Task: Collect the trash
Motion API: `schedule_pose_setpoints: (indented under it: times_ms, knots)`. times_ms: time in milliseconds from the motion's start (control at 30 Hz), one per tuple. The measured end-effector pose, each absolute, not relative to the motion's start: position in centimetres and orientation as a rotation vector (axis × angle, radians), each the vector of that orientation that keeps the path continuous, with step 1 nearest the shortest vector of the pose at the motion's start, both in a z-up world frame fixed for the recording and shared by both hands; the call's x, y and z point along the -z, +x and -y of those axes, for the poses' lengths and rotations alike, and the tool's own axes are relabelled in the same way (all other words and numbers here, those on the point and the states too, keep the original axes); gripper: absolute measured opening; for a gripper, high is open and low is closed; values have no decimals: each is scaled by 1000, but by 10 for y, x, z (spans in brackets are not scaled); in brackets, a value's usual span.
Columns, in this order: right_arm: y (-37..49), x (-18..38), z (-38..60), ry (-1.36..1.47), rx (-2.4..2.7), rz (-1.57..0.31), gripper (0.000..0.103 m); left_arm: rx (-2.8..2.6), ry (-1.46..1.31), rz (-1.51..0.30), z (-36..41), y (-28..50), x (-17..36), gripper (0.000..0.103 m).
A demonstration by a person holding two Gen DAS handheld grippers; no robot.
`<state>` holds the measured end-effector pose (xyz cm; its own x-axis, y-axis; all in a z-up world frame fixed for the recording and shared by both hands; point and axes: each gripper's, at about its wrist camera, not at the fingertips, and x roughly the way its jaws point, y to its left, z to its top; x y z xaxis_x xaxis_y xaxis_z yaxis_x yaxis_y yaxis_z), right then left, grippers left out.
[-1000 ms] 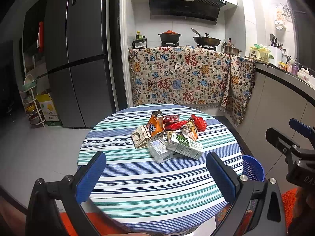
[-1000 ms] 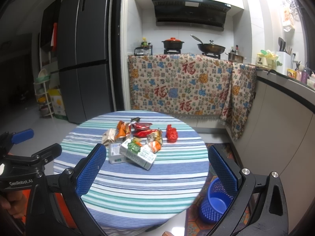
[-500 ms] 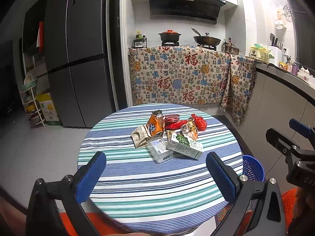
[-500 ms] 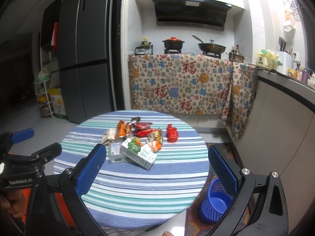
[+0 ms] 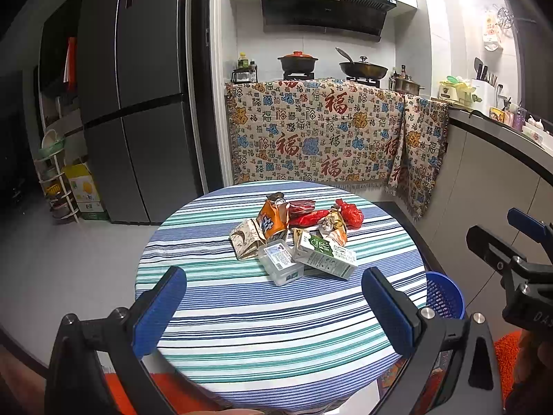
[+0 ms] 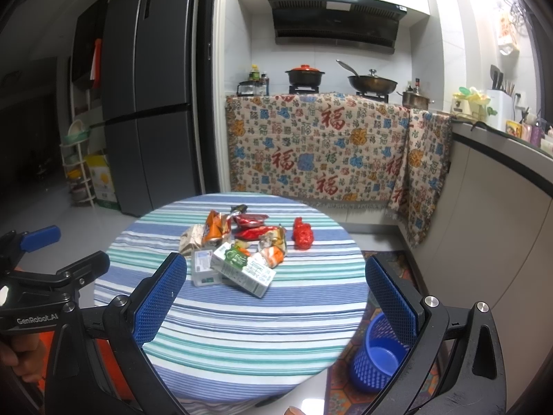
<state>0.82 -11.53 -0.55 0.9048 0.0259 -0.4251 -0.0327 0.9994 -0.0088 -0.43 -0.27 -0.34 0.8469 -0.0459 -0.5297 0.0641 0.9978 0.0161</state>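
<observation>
Trash [image 5: 293, 238] sits heaped near the middle of a round surface [image 5: 276, 328] draped in a blue, teal and white striped cloth. The pile holds a green-and-white carton [image 5: 325, 254] lying on its side, a clear plastic box [image 5: 280, 262] touching it, an orange snack bag [image 5: 273, 219], a crumpled beige wrapper [image 5: 247, 238], red wrappers [image 5: 307, 216] and a knotted red bag [image 5: 350, 215] at the far right edge of the heap. Both tools hover short of the pile, holding nothing: the left tool [image 5: 273, 307] with its blue-padded fingers spread wide, the right tool [image 6: 276, 297] likewise wide apart. A blue mesh wastebasket [image 6: 378, 354] stands on the floor just beside the surface, on the right. Behind, a patterned cloth with red characters [image 5: 321, 135] hangs over the kitchen cabinets; a red-lidded pot [image 5: 298, 62] and a wok [image 5: 363, 67] sit on the stove under a black range hood [image 5: 325, 12]. A tall grey refrigerator [image 5: 138, 103] fills the left side of the room.
</observation>
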Motion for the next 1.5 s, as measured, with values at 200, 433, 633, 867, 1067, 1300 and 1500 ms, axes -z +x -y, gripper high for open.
schedule_pose_setpoints:
  times_ms: [200,433,633,867,1067,1300,1500]
  knots:
    - [7,5,111,-16,-30,-440,103,59,32,-559,3,-5,3,103]
    - [4,4,112,-17,-31,-439,103,55,28,-563,1,-2,8,103]
    - [11,17,110,-16,-34,-451,103,50,22,-587,-5,7,18,103]
    - [24,31,125,-5,-45,-480,103,62,0,-641,-15,26,38,103]
    - [56,55,139,-14,-121,-520,103,75,-23,-712,-16,52,71,103]
    - [123,102,149,-74,-365,-631,103,96,-23,-745,-11,75,101,103]
    - [183,149,148,-82,-554,-741,103,89,-16,-788,-8,98,126,103]
